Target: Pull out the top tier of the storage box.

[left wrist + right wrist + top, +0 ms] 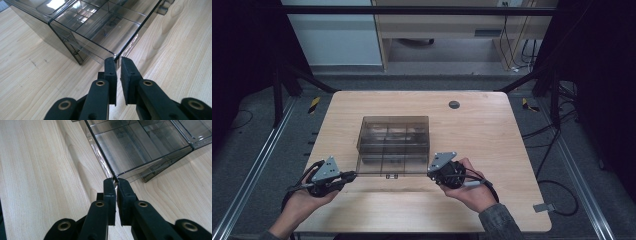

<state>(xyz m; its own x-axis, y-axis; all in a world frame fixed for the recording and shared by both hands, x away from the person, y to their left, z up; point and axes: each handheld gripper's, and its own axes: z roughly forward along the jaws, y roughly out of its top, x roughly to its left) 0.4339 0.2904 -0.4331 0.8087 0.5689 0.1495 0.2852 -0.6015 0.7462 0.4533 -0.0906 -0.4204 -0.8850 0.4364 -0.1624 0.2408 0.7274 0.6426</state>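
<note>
A smoky clear plastic box (pixel 396 129) stands mid-table, and its divided drawer (pixel 388 164) is slid out toward the near edge. My left gripper (pixel 353 174) is shut on the drawer's front left corner. In the left gripper view the jaws (pixel 116 61) pinch the thin front wall of the drawer (pixel 100 32) at that corner. My right gripper (pixel 431 173) is shut on the front right corner. The right gripper view shows its jaws (pixel 115 182) nipping the drawer (pixel 140 147) at its rim. The drawer's compartments look empty.
The wooden table (pixel 482 135) has a dark round grommet (pixel 454 104) at the back right. A small handle tab (pixel 391 176) sits at the drawer's front middle. Metal rails and cables run along the floor on both sides.
</note>
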